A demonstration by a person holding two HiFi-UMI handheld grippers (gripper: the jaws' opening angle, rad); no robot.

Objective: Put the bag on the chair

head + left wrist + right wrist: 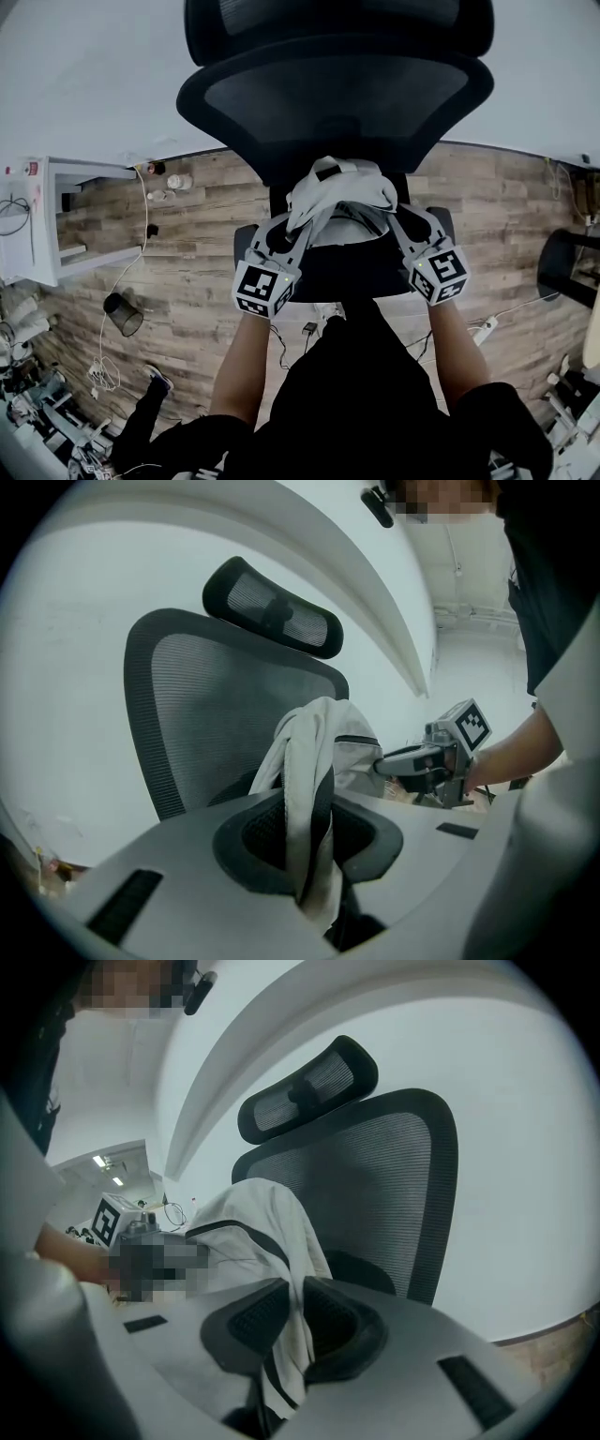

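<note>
One bag (339,187), white with dark trim, held between two grippers, one per side. Left gripper (300,221): jaws nearly closed, pads clamped on a bunched white fold with a dark strap edge, seen close up in the left gripper view (305,841), rest of bag (330,735) rising just past the jaws. Right gripper (394,216): same state, jaws almost together and pinching a hanging fold of white fabric with dark piping (298,1321), bag body (248,1232) just beyond. Nothing else in either grip. One chair (333,94), black mesh, one headrest (309,1087) on top. Bag sits in front of the backrest (206,714) and over the dark seat (323,267), roughly centred; can't tell whether it touches the seat. Two marker cubes, one on each gripper (265,287) (441,274), both nearer the body than the bag. From the left gripper view, right gripper tip (386,763) at the bag's far side; from the right gripper view, left gripper mostly under a blur patch, only its cube (111,1218) clear. Wood floor (187,262) under the chair, one dark bin (124,314) off to the left, well apart from the chair.
</note>
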